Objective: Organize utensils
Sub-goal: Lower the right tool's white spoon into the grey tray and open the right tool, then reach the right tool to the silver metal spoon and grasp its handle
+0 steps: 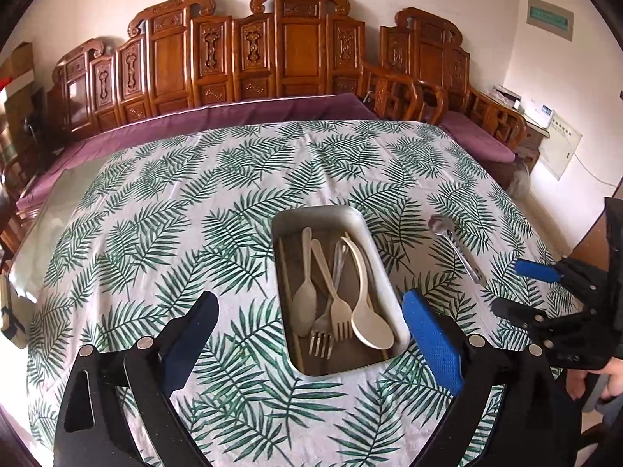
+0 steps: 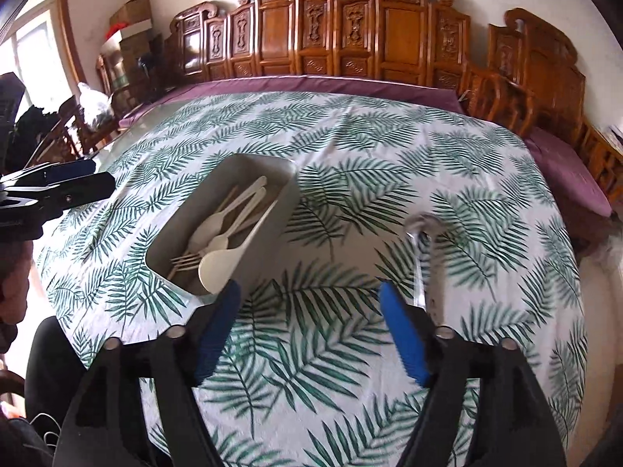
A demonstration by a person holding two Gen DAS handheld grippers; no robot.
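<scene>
A metal tray [image 1: 286,220] on the leaf-print tablecloth holds several beige plastic spoons and forks, a metal fork and chopsticks. It also shows in the right wrist view [image 2: 249,163]. A metal spoon [image 1: 455,247] lies loose on the cloth to the tray's right, bowl away from me; it shows in the right wrist view [image 2: 422,249] too. My left gripper [image 1: 309,315] is open, hovering over the tray's near end. My right gripper [image 2: 309,303] is open and empty above the cloth, the spoon's handle just beyond its right finger [image 2: 405,334].
The tablecloth [image 1: 155,210] covers a glass-topped table. A carved wooden bench with purple cushions [image 1: 233,116] runs behind it. The right gripper [image 1: 518,288] shows at the left view's right edge; the left gripper [image 2: 81,181] shows at the right view's left edge.
</scene>
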